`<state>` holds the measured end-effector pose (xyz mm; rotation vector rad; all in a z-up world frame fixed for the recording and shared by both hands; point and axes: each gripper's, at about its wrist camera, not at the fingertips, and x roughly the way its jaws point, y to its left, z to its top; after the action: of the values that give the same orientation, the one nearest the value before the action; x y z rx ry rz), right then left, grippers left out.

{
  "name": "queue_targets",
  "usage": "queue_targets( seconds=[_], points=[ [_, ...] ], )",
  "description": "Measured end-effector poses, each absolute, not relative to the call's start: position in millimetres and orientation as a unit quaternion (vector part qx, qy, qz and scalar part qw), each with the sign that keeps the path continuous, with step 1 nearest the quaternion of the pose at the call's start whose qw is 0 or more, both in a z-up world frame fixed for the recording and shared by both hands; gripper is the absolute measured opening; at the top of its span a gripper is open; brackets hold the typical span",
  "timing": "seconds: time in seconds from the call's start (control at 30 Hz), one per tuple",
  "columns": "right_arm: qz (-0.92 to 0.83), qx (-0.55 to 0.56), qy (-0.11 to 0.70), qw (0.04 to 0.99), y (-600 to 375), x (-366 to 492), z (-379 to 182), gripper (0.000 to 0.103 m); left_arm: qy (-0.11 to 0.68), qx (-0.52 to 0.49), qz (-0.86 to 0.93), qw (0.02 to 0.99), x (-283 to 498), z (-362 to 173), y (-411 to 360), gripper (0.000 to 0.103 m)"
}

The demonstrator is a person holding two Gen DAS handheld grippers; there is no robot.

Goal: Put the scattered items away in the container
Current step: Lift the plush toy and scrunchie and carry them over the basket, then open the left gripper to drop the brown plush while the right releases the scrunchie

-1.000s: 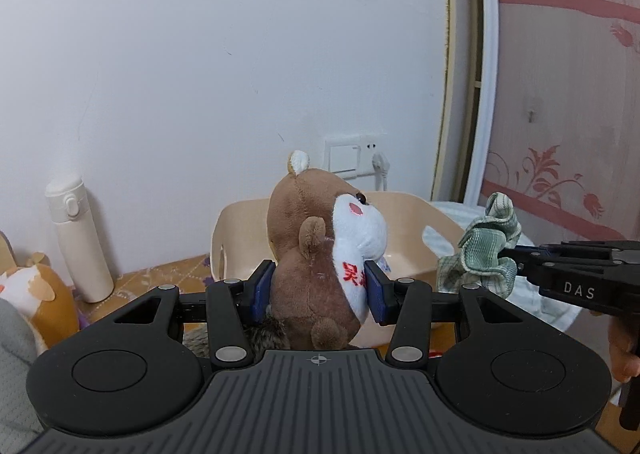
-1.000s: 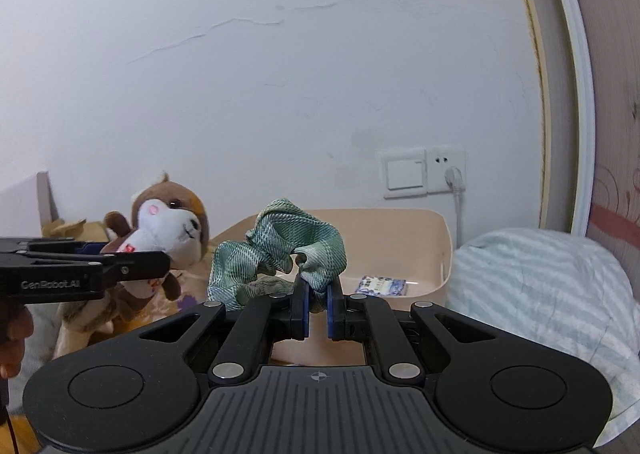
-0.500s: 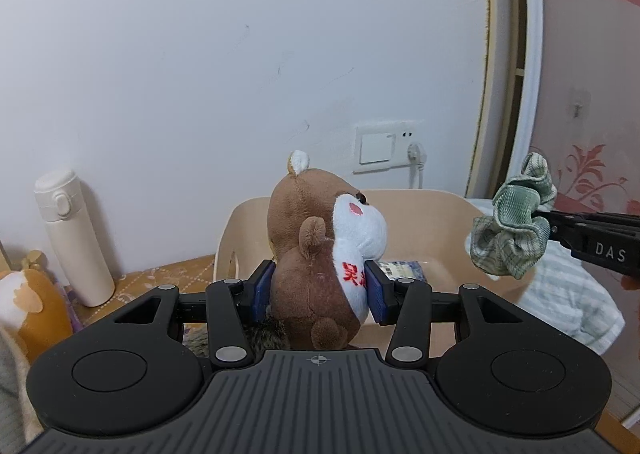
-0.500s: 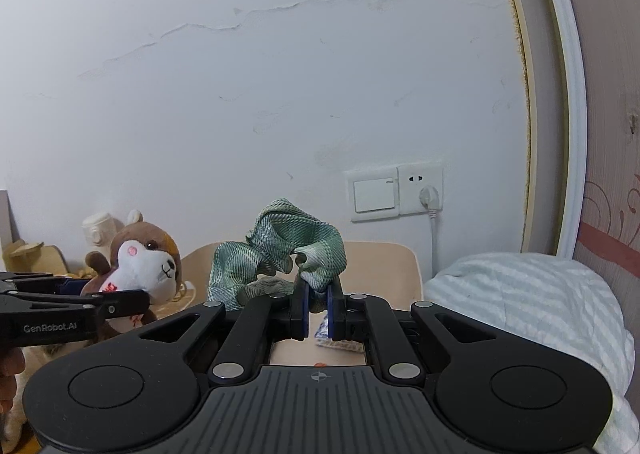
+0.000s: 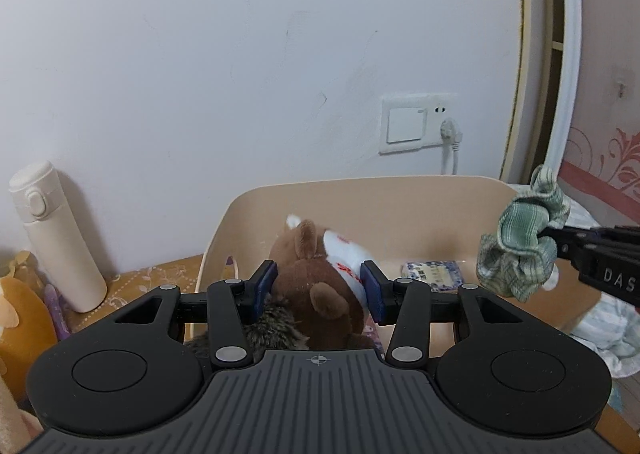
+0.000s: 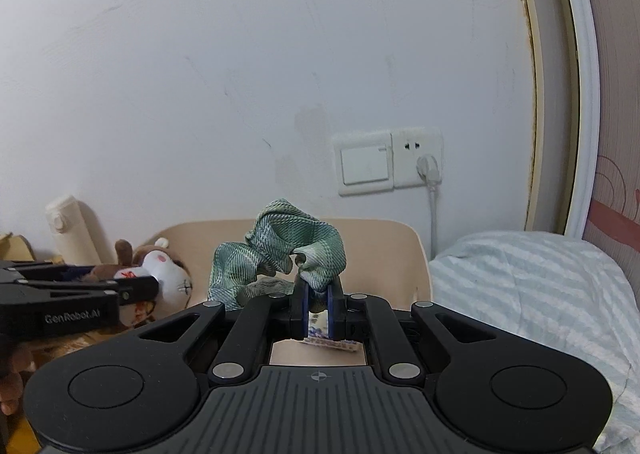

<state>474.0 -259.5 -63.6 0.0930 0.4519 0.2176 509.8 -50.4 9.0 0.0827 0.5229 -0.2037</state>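
My left gripper (image 5: 318, 288) is shut on a brown and white plush toy (image 5: 320, 274), which tips forward over the near edge of the beige container (image 5: 360, 193). The toy also shows at the left of the right wrist view (image 6: 160, 274). My right gripper (image 6: 317, 310) is shut on a green checked cloth (image 6: 280, 250) and holds it above the container (image 6: 380, 230). The cloth also shows at the right of the left wrist view (image 5: 520, 250). A small blue-and-white packet (image 5: 432, 274) lies inside the container.
A white flask (image 5: 56, 238) stands left of the container by the wall. An orange plush (image 5: 20, 314) lies at the far left. A striped pillow (image 6: 540, 294) lies right of the container. A wall switch with a plugged socket (image 6: 388, 165) is behind it.
Both grippers moved forward towards the container. The plush toy has tipped from upright to leaning head-first into the container. The cloth is still held.
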Motion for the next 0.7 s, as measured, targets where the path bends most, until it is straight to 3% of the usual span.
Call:
queue_targets(
  seconds=[0.47,0.67,0.7],
  points=[
    [0.089,0.035,0.259,0.961,-260,493,-81,0.009,0.269,0.08,-0.101,0.954,519,0,-64,0.046],
    [0.086,0.034,0.259,0.961,-262,491,-80,0.021,0.271,0.101,-0.108,0.951,522,0,-73,0.046],
    [0.085,0.035,0.259,0.961,-263,492,-79,0.027,0.272,0.102,-0.109,0.951,522,1,-74,0.047]
  ],
)
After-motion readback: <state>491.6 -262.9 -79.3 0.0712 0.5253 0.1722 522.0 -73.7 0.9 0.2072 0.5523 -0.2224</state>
